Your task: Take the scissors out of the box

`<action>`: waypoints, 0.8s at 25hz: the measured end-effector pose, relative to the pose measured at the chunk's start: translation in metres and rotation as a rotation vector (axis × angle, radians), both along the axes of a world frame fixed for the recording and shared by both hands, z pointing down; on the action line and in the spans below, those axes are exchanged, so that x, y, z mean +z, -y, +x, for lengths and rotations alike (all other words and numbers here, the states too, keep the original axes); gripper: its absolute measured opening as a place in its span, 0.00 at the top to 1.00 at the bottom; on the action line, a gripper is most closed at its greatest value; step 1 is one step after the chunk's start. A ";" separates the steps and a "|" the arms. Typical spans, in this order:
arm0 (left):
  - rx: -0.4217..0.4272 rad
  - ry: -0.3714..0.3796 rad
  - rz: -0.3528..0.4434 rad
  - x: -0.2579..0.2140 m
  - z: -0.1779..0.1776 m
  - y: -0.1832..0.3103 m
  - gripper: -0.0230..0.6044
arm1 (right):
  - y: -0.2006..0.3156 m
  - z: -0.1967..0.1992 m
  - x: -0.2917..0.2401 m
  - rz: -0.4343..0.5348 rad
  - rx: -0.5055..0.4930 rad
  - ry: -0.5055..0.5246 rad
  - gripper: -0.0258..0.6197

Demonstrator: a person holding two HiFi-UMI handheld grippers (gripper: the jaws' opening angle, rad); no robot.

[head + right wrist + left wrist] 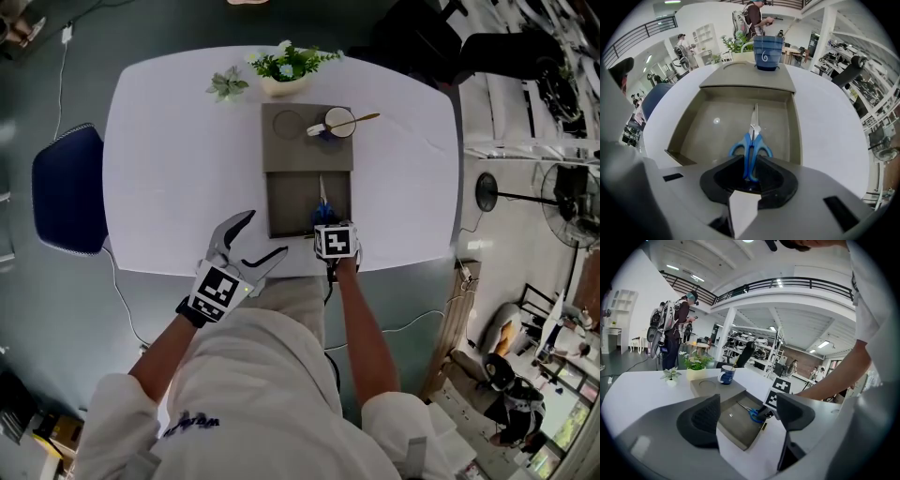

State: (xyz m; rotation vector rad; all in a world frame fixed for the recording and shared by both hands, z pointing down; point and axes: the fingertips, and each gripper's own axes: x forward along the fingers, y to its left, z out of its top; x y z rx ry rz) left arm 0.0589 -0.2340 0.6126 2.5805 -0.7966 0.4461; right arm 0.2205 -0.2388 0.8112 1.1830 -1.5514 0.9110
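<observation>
right gripper (749, 165) on scissors (751, 137) inside box (708, 136)

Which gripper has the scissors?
The right gripper, shut on the blue scissors in the box; the left gripper stands open and empty outside it.

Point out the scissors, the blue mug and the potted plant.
scissors (750, 149): right gripper view, on the blue handles.
blue mug (768, 56): right gripper view, on its outer wall.
potted plant (286, 64): head view, on the leaves.
</observation>
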 end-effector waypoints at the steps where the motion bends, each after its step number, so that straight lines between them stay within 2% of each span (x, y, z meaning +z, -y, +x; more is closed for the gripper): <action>1: 0.000 -0.001 -0.001 0.000 0.000 -0.001 0.37 | 0.000 0.000 0.000 -0.006 0.000 -0.007 0.82; 8: 0.007 -0.008 -0.006 0.004 0.004 -0.004 0.38 | 0.002 -0.004 0.008 -0.091 -0.043 -0.034 0.82; 18: 0.002 0.004 -0.007 0.006 -0.002 -0.005 0.39 | 0.003 -0.004 0.010 -0.084 -0.064 -0.028 0.83; 19: -0.001 0.007 -0.005 0.006 -0.004 -0.005 0.40 | 0.004 -0.004 0.011 -0.081 -0.067 -0.026 0.83; 20: -0.008 0.008 -0.002 0.006 -0.005 -0.004 0.56 | 0.005 -0.004 0.011 -0.077 -0.068 -0.026 0.83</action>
